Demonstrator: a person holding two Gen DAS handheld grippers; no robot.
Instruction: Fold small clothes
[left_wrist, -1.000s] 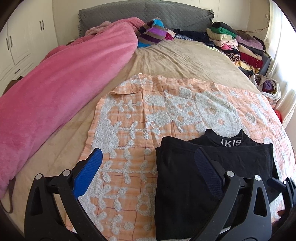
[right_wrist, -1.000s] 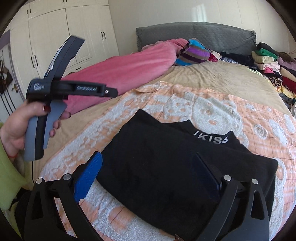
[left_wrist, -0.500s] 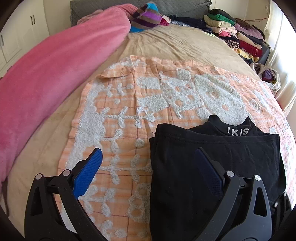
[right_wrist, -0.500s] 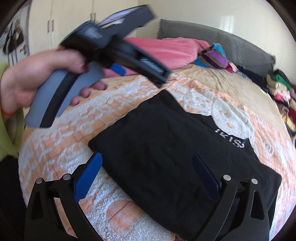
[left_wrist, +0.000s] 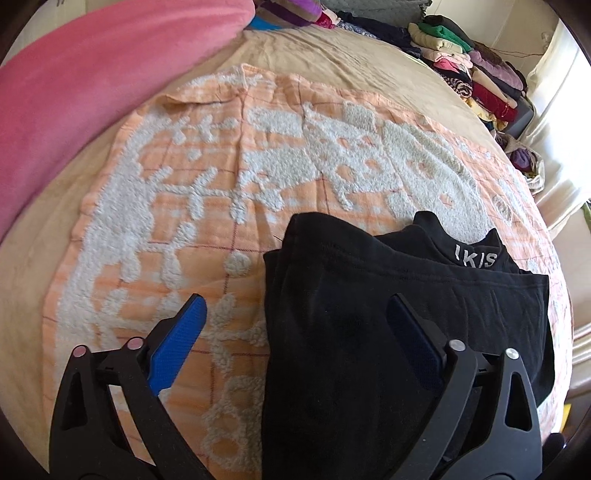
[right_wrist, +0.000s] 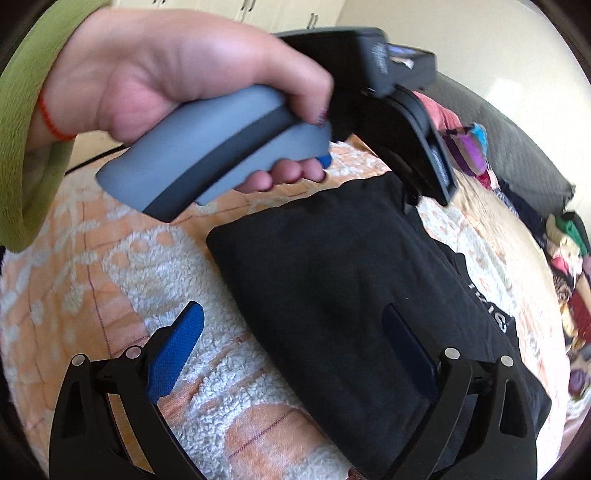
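The black top (left_wrist: 388, 332) lay folded into a thick rectangle, its collar with white lettering poking out at the far edge, well ahead of your left tongs (left_wrist: 295, 332). It rested on an orange towel (left_wrist: 207, 206) with raised, nubbly white loops, spread over a smooth tan bedsheet (left_wrist: 332, 62). Your left tongs stood wide, their jaws having just been closing a little; the near left edge of the top lay between the blue pads, which did not press on it. Your right tongs (right_wrist: 291, 332) were also spread apart, one pad over the towel, the other over the soft black cloth, gripping nothing. Above and ahead of them, your left hand (right_wrist: 177, 74), in a green sleeve (right_wrist: 26, 122), held the grey handle. A plush pink blanket (left_wrist: 81, 85) lay far left of the left tongs; stacked folded clothes (left_wrist: 476, 70) sat far ahead to the right.
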